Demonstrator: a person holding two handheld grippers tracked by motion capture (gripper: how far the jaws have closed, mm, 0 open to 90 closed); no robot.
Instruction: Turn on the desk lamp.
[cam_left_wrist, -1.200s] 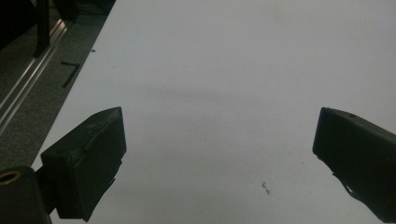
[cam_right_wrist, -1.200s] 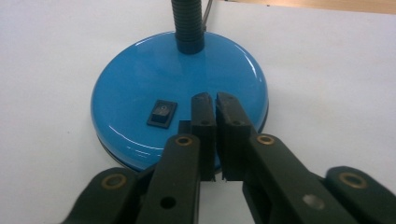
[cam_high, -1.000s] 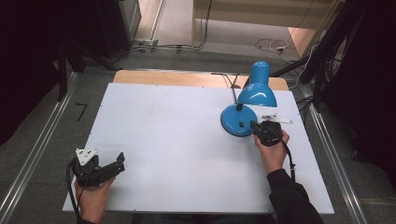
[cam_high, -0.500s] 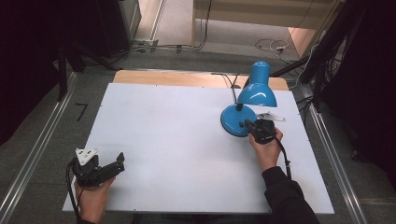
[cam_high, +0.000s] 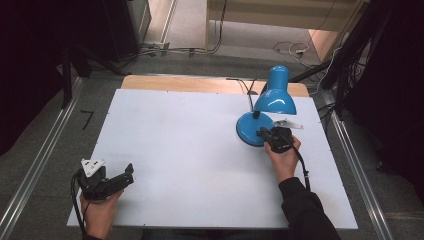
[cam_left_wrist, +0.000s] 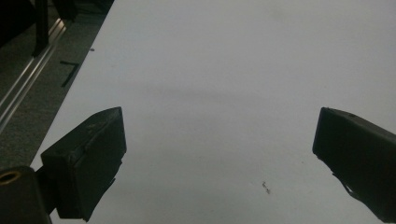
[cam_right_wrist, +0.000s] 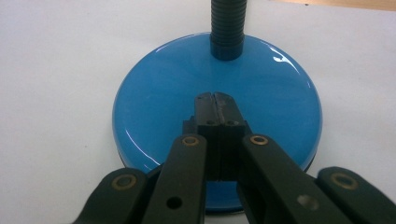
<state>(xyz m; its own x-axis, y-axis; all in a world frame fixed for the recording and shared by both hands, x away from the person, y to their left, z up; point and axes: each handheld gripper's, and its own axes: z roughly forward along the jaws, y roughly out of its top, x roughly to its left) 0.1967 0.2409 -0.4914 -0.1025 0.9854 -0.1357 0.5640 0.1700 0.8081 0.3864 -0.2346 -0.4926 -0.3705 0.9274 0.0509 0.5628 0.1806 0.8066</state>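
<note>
Standing on one table (cam_high: 165, 130): one blue lamp (cam_high: 265, 112)

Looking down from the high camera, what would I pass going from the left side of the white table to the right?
left gripper held in a hand at the near left corner → a wide bare stretch of white table → blue lamp base → right gripper, its shut jaws over the base's near edge.
</note>
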